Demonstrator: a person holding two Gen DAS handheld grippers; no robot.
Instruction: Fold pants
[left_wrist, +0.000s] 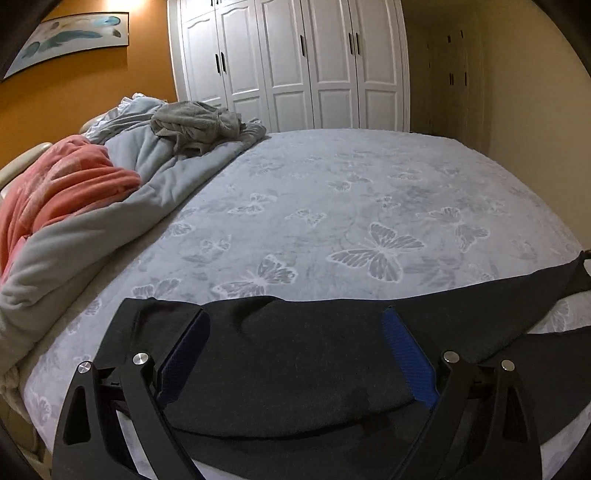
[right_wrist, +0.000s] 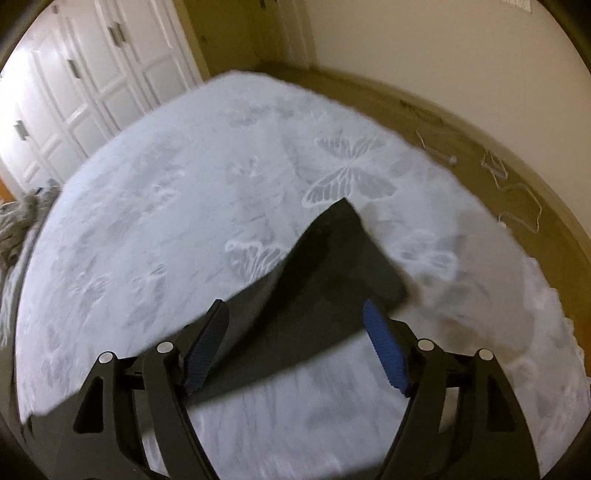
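Dark pants (left_wrist: 295, 369) flat along near bed (left_wrist: 369, 206) edge, between spread left hand-held gripper (left_wrist: 295, 332) jaws; right hand-held gripper (right_wrist: 295, 332) spread over leg end. Pinch hem corners squarely, both layers.

A: Where does the left wrist view look from?
B: Low over the near edge of the bed (left_wrist: 332, 192), facing across it to the wardrobe (left_wrist: 288, 62).
A: And the right?
B: Higher, tilted steeply down, blurred. Both share the bed, pants (right_wrist: 325, 280) and wardrobe.
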